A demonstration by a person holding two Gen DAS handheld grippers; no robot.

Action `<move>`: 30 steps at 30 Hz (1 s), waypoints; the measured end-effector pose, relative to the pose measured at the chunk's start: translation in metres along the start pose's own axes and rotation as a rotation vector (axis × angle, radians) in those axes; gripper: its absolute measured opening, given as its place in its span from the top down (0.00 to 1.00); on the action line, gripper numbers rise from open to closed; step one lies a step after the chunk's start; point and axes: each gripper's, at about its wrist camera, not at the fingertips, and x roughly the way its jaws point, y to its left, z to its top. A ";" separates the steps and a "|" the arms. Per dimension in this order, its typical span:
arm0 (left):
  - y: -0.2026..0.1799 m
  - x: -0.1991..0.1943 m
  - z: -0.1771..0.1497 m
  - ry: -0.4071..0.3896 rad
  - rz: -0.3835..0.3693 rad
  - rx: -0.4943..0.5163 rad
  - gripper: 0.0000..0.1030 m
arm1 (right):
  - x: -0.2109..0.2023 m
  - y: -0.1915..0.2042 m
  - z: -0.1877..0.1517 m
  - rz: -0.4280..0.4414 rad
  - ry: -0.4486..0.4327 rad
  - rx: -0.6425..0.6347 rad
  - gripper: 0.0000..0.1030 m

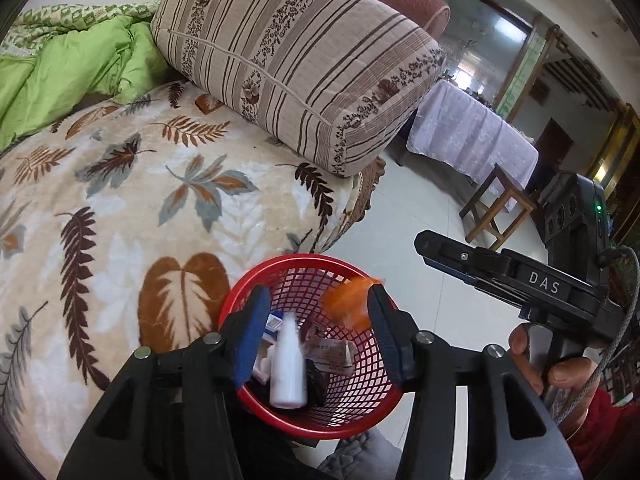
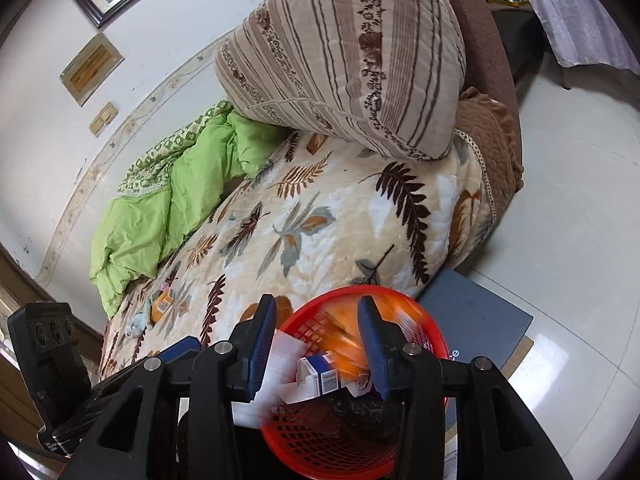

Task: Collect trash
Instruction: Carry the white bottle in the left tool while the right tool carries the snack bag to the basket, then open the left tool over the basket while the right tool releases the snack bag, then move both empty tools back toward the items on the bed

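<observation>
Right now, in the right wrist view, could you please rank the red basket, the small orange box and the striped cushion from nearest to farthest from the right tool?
1. Red basket, directly under the right tool.
2. Small orange box, left on the leaf blanket.
3. Striped cushion, far end of the bed.

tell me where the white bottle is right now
In the left wrist view the white bottle stands inside the red basket, beside a blue-and-white carton.

The top of the red basket (image 1: 280, 420) is open, but a white bottle (image 1: 286, 364) and a small box (image 2: 320, 374) fill its middle. The big striped pillow (image 1: 296, 60) and green quilt (image 1: 64, 76) block the back of the bed. The leaf blanket (image 1: 132, 184) is mostly bare.
</observation>
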 end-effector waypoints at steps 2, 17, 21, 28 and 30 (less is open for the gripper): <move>0.006 -0.005 0.001 -0.007 0.005 -0.021 0.52 | -0.001 0.003 0.001 0.008 -0.005 -0.012 0.57; 0.098 -0.078 -0.002 -0.125 0.234 -0.200 0.42 | 0.032 0.077 -0.005 0.127 0.064 -0.157 0.53; 0.120 -0.095 -0.011 -0.136 0.349 -0.222 0.42 | 0.048 0.103 -0.012 0.163 0.096 -0.206 0.53; 0.162 -0.127 -0.027 -0.156 0.514 -0.267 0.42 | 0.077 0.151 -0.027 0.220 0.168 -0.293 0.52; 0.179 -0.140 -0.032 -0.170 0.535 -0.305 0.42 | 0.086 0.167 -0.031 0.230 0.186 -0.324 0.51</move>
